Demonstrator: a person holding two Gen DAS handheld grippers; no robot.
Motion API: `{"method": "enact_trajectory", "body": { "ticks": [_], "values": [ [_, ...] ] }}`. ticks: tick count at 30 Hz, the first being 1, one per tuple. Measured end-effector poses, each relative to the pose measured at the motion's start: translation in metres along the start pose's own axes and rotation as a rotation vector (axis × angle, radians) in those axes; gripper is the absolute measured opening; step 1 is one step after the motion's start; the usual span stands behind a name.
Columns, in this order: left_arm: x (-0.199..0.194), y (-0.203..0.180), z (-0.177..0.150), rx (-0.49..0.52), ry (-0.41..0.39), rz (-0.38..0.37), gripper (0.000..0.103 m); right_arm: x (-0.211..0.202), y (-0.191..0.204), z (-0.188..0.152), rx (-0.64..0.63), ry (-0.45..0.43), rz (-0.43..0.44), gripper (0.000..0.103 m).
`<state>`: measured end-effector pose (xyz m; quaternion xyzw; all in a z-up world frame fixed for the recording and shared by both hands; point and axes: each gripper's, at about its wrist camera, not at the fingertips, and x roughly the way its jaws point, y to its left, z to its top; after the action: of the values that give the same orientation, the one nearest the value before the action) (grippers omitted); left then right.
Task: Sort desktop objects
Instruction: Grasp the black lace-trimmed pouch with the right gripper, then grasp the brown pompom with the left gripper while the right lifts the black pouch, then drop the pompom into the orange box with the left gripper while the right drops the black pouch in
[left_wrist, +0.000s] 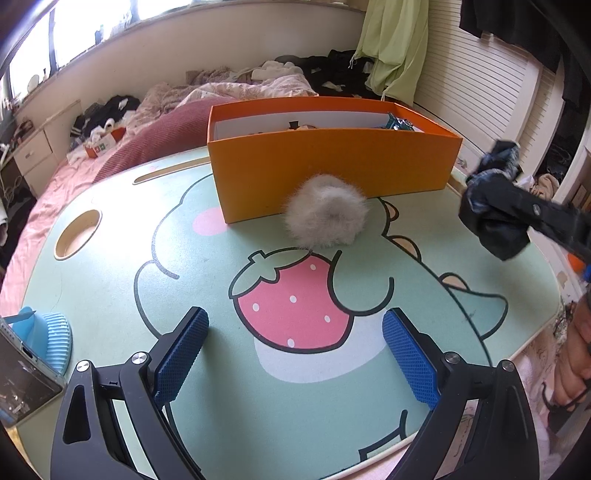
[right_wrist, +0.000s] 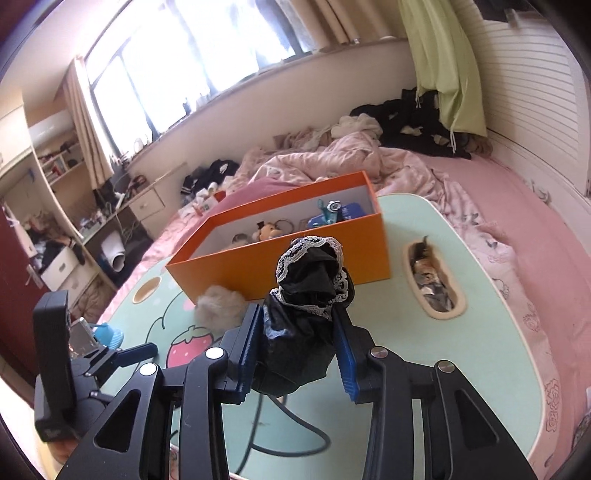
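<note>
A black scrunchie with white lace trim (right_wrist: 306, 295) is pinched between the blue pads of my right gripper (right_wrist: 299, 332), which is shut on it and holds it above the table. In the left wrist view the same black scrunchie (left_wrist: 495, 225) hangs at the right, off the orange box's corner. The orange box (left_wrist: 332, 170) stands at the table's far side with small toys and a blue item inside. A fluffy grey pom (left_wrist: 327, 210) lies against its front wall. My left gripper (left_wrist: 295, 354) is open over the strawberry print, nothing between its fingers.
The low table (left_wrist: 110, 280) has a green dinosaur print, a round cup hole (left_wrist: 77, 234) at the left and a long slot (right_wrist: 432, 280) holding small items at the right. A blue brush (left_wrist: 51, 339) and a phone (left_wrist: 22, 384) sit near the left edge. A bed surrounds the table.
</note>
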<state>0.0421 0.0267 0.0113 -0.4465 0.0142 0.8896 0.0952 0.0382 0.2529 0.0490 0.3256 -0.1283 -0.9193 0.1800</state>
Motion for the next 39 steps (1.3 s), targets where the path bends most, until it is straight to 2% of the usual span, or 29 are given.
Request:
{"method": "enact_trajectory", "body": {
  "ticks": [3, 8, 12, 15, 18, 21, 22, 23, 25, 28, 33, 37, 39],
  "values": [
    [-0.003, 0.006, 0.010, -0.041, -0.019, -0.052, 0.095, -0.001, -0.002, -0.001, 0.004, -0.007, -0.006, 0.037],
    [-0.004, 0.008, 0.038, -0.072, -0.055, -0.073, 0.095, 0.002, -0.001, -0.001, 0.000, -0.001, -0.002, 0.037],
    [0.009, 0.013, 0.056, -0.116, -0.026, -0.061, 0.095, 0.002, -0.001, -0.002, 0.000, 0.002, 0.001, 0.037],
    [0.018, 0.015, 0.065, -0.140, 0.005, -0.097, 0.094, 0.001, -0.002, -0.003, 0.008, -0.002, 0.001, 0.037],
    [0.024, 0.009, 0.070, -0.124, 0.026, -0.101, 0.089, 0.001, -0.004, -0.002, 0.016, -0.006, 0.002, 0.037],
    [0.038, 0.008, 0.070, -0.121, 0.074, -0.088, 0.069, 0.001, -0.005, -0.002, 0.019, -0.006, 0.002, 0.037],
    [0.042, 0.009, 0.069, -0.125, 0.089, -0.096, 0.057, 0.001, -0.005, -0.003, 0.018, -0.006, 0.002, 0.037],
    [0.046, 0.010, 0.068, -0.131, 0.106, -0.111, 0.051, 0.001, -0.005, -0.003, 0.017, -0.006, 0.002, 0.037],
    [0.046, 0.010, 0.066, -0.120, 0.081, -0.096, 0.044, 0.001, -0.005, -0.002, 0.017, -0.005, 0.004, 0.037],
    [0.039, 0.010, 0.062, -0.118, 0.061, -0.158, 0.043, 0.000, -0.005, -0.002, 0.012, -0.004, 0.000, 0.037],
    [-0.004, 0.010, 0.056, -0.083, -0.052, -0.157, 0.043, -0.004, -0.002, 0.003, -0.014, -0.024, -0.020, 0.037],
    [-0.036, 0.016, 0.073, -0.091, -0.135, -0.188, 0.043, -0.007, 0.008, 0.023, -0.054, -0.059, -0.042, 0.037],
    [-0.041, 0.018, 0.086, -0.085, -0.158, -0.180, 0.043, -0.005, 0.017, 0.039, -0.077, -0.084, -0.055, 0.037]
  ]
}}
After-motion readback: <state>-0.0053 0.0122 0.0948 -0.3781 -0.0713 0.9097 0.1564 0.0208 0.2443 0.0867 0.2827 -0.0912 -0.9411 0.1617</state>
